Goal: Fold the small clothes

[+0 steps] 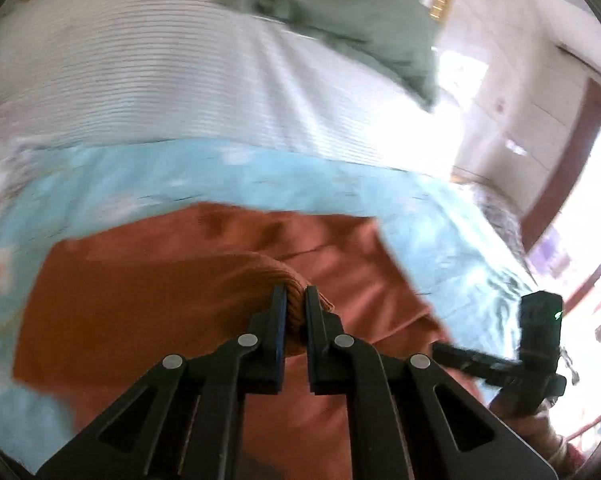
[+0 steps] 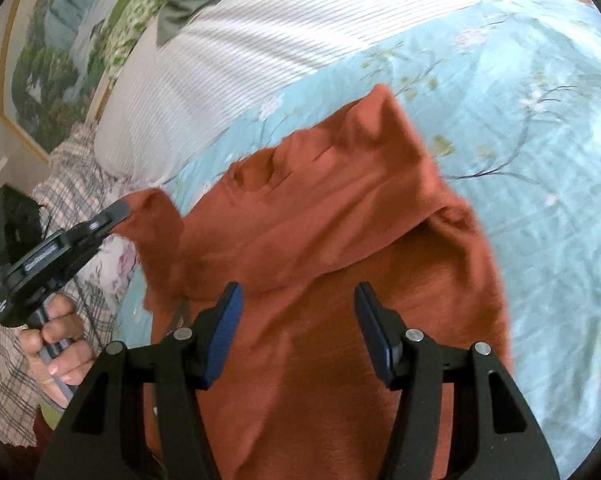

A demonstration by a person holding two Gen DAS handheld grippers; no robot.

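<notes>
A rust-orange garment (image 1: 148,304) lies on a light blue floral bedspread (image 1: 260,176). My left gripper (image 1: 296,296) is shut on a bunched fold of the garment and holds it lifted. In the right wrist view the left gripper (image 2: 120,210) pinches a corner of the orange garment (image 2: 340,260) at the left and pulls it up. My right gripper (image 2: 298,300) is open and empty, hovering just above the middle of the garment. The right gripper also shows in the left wrist view (image 1: 440,348) at the lower right, blurred.
A white ribbed pillow (image 2: 260,40) lies beyond the garment, with an olive-green cloth (image 1: 360,12) on it. A plaid cloth (image 2: 72,184) hangs at the bed's left edge. A framed landscape picture (image 2: 52,60) hangs on the wall. A doorway (image 1: 580,168) stands at the right.
</notes>
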